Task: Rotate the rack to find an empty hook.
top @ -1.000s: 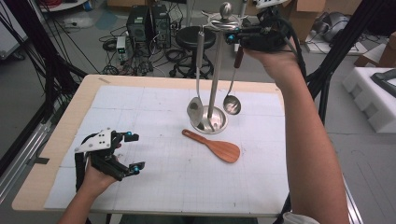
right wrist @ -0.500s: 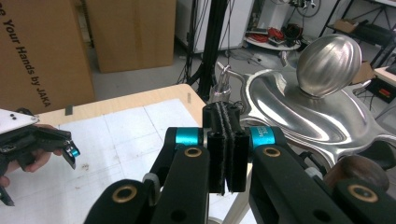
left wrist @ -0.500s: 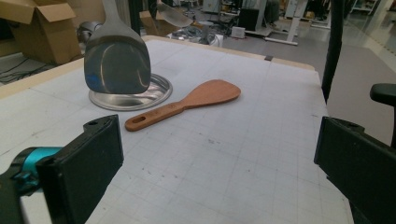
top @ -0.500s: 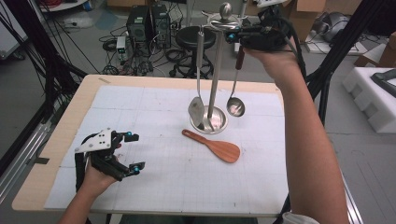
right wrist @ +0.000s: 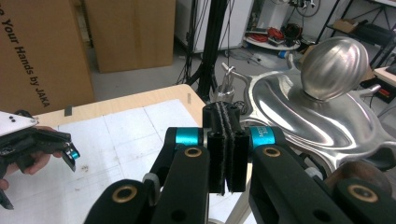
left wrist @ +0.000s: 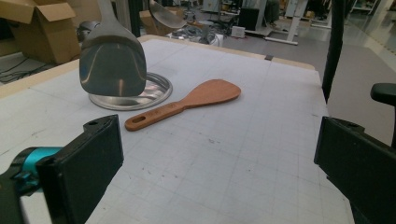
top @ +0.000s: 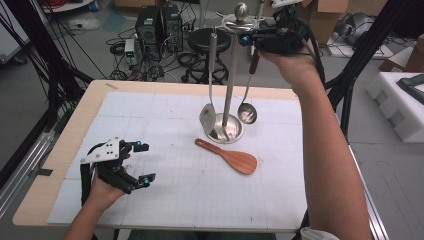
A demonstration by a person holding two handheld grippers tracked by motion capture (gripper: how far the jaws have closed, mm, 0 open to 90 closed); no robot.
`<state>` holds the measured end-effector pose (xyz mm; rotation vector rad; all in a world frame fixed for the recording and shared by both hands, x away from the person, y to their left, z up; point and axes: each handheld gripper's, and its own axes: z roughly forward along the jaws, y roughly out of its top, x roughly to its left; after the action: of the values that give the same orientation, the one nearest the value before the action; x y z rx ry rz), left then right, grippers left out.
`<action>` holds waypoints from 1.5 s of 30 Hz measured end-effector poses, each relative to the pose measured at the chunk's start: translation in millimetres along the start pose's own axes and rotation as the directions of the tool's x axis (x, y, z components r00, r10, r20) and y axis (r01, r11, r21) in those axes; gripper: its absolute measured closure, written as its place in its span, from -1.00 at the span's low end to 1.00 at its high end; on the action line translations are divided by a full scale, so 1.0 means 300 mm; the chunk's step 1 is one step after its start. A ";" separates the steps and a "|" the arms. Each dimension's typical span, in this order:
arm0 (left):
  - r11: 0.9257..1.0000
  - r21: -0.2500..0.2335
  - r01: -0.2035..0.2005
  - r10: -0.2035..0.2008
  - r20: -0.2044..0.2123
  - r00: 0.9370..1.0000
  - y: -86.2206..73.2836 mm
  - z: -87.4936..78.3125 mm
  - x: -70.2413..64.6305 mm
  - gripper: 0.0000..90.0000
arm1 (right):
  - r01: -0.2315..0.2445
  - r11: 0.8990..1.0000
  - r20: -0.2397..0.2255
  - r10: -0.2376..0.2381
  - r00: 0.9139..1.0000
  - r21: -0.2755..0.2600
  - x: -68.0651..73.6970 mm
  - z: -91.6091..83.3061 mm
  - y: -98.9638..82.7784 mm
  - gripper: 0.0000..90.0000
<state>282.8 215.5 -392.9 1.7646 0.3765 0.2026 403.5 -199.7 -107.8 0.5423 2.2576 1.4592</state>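
Wooden spatula [top: 231, 158] lies flat on the table [top: 65, 150], just in front of the rack base, not hung yet. Left gripper [top: 136, 162] rests near the table's front left, jaws apart, nothing between them. Farther back, steel turner [top: 209, 118] and ladle [top: 247, 112] already hang on the utensil rack [top: 231, 75]. Right gripper [top: 246, 39] up at the rack top, jaws together and empty, beside the ladle's hook. Spatula looks like the remaining piece.
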 end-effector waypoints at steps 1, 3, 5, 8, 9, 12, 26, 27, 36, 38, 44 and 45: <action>1.000 -0.001 -0.001 0.001 -0.001 1.000 0.000 0.000 -0.001 -0.96 | -0.001 1.000 0.000 0.001 1.000 0.001 0.001 0.001 0.000 0.99; 1.000 -0.001 0.000 0.000 0.000 1.000 0.000 0.000 -0.001 -0.96 | 0.001 1.000 0.002 -0.001 1.000 0.001 0.001 0.003 0.002 0.99; 1.000 0.002 -0.002 0.002 -0.001 1.000 0.000 0.000 0.000 -0.96 | -0.003 1.000 0.005 0.003 1.000 0.003 0.002 0.005 0.003 0.99; 1.000 0.004 -0.005 0.005 -0.004 1.000 0.000 0.001 0.001 -0.96 | -0.004 1.000 0.004 0.004 1.000 0.002 0.004 0.007 0.004 0.99; 1.000 0.006 -0.006 0.006 -0.004 1.000 0.000 0.001 0.001 -0.96 | -0.006 1.000 0.001 0.006 1.000 0.001 0.004 0.008 0.004 0.99; 1.000 0.005 -0.001 0.001 -0.006 1.000 -0.002 0.004 0.000 -0.96 | -0.010 1.000 0.006 0.010 1.000 0.000 0.006 0.013 0.005 0.99; 1.000 0.006 -0.005 0.006 -0.003 1.000 0.000 0.006 -0.002 -0.96 | -0.013 1.000 0.026 0.013 1.000 0.014 0.012 0.037 0.014 0.99; 1.000 0.005 -0.006 0.006 -0.004 1.000 0.000 0.006 -0.002 -0.96 | -0.015 1.000 0.030 0.014 0.999 0.018 0.012 0.040 0.015 0.99; 1.000 0.005 -0.002 0.002 -0.003 1.000 -0.001 0.008 -0.003 -0.96 | -0.018 1.000 0.033 0.017 0.999 0.022 0.015 0.058 0.024 0.99; 1.000 0.008 -0.003 0.003 -0.004 1.000 -0.001 0.008 -0.003 -0.96 | -0.020 1.000 0.031 0.019 0.999 0.023 0.016 0.062 0.026 0.99; 1.000 0.004 -0.006 0.006 -0.003 1.000 0.000 0.005 -0.002 -0.96 | -0.023 0.999 0.036 0.022 0.999 0.030 0.020 0.075 0.035 0.99; 1.000 0.003 -0.004 0.004 -0.002 1.000 0.000 0.005 -0.003 -0.96 | -0.025 0.999 0.035 0.024 0.999 0.030 0.019 0.076 0.035 0.99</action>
<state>282.6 213.7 -393.2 1.7685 0.3753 0.2070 411.7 -175.1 -107.4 0.6018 2.2571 1.4179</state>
